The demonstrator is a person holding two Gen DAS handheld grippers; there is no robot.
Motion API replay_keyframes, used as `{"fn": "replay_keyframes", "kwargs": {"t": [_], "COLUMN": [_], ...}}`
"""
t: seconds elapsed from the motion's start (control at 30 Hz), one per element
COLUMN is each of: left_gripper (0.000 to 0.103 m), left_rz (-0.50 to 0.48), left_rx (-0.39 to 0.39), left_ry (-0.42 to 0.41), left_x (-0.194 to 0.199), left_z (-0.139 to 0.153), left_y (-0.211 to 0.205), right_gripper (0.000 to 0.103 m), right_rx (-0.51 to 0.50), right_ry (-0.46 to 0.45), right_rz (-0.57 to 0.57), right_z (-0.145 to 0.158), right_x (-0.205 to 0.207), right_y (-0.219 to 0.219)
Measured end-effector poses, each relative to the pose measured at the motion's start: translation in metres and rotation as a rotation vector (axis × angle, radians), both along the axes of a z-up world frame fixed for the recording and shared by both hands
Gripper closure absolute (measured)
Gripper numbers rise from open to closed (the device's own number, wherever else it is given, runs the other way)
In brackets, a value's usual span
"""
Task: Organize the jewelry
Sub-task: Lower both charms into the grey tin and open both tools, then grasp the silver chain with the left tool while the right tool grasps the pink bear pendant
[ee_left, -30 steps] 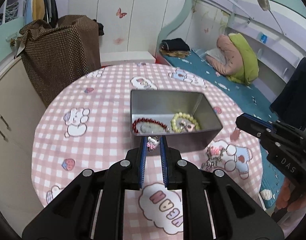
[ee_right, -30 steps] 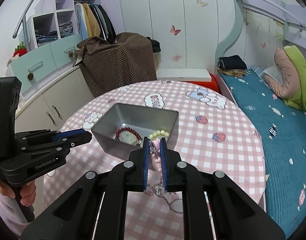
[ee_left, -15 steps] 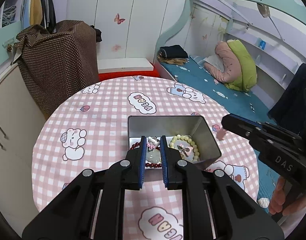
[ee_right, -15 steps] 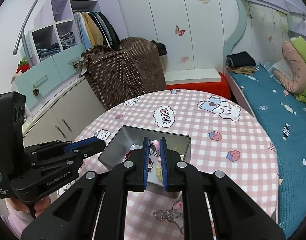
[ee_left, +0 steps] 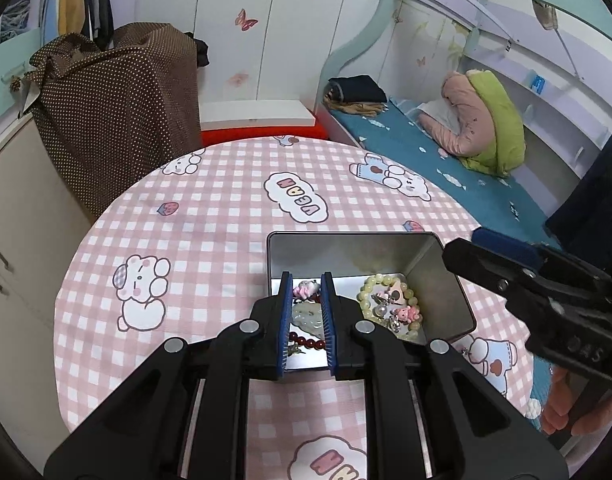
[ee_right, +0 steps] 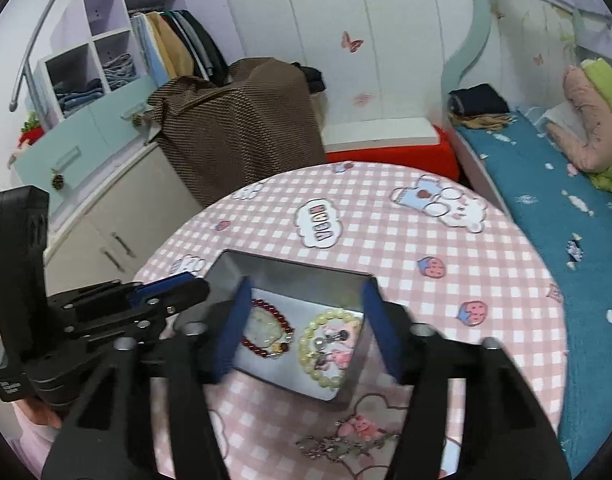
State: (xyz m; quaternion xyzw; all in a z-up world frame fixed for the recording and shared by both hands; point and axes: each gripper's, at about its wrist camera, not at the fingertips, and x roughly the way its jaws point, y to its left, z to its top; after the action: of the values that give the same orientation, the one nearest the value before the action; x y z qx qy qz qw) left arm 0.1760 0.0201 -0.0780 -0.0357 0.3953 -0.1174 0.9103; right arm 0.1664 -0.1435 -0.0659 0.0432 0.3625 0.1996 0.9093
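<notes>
A silver tin (ee_left: 437, 288) (ee_right: 290, 266) stands on the pink checked table. In it lie a red bead bracelet (ee_right: 266, 332) and a pale green bead bracelet (ee_left: 385, 304) (ee_right: 325, 344), with a pink trinket (ee_left: 405, 314) on the pale one. My left gripper (ee_left: 305, 280) (ee_right: 178, 290) hovers over the tin's near left part. Its jaws are starting to open, with a small pink-and-white charm (ee_left: 306, 290) still caught between the tips. My right gripper (ee_right: 306, 308) (ee_left: 481, 248) is over the tin, its jaws opening wide with nothing between them.
A loose chain with pink charms (ee_right: 345, 440) lies on the cloth just in front of the tin. A brown dotted cover (ee_left: 118, 120) stands beyond the table's far left edge. A bed (ee_left: 465, 168) runs along the right, and cabinets (ee_right: 118, 216) stand to the left.
Both grippers moved forward over the tin. The right jaws opened and let go of the pink trinket, which now lies on the pale bracelet. The left still carries its charm.
</notes>
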Motion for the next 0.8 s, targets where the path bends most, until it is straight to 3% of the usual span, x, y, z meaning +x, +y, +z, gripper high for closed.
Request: {"fn": "replay_keyframes", "kwargs": {"t": [0.07,0.1,0.67,0.8], "left_gripper": [0.061,0.057,0.057,0.053], "left_rz": [0.002,0.0,0.002,0.001], "left_rx": [0.009,0.011,0.013,0.012], "left_ry": [-0.009,-0.013,-0.002,-0.011], "left_x": [-0.002,-0.002,-0.006,-0.011], "left_z": [0.001,0.001,0.001,0.004], "left_y": [0.0,0.0,-0.002,-0.003], "right_gripper": [0.039,0.037,0.028,0.027], "right_rx": [-0.006,-0.009,-0.093,-0.086], "right_ry": [0.004,0.009,0.019,0.017], "right_rz": [-0.008,-0.018,-0.087,-0.103], "right_z": [-0.001,-0.003,-0.008,-0.006], "right_x": [0.001,0.001,-0.005,-0.008], "right_y": [-0.002,-0.003,-0.011,-0.016]}}
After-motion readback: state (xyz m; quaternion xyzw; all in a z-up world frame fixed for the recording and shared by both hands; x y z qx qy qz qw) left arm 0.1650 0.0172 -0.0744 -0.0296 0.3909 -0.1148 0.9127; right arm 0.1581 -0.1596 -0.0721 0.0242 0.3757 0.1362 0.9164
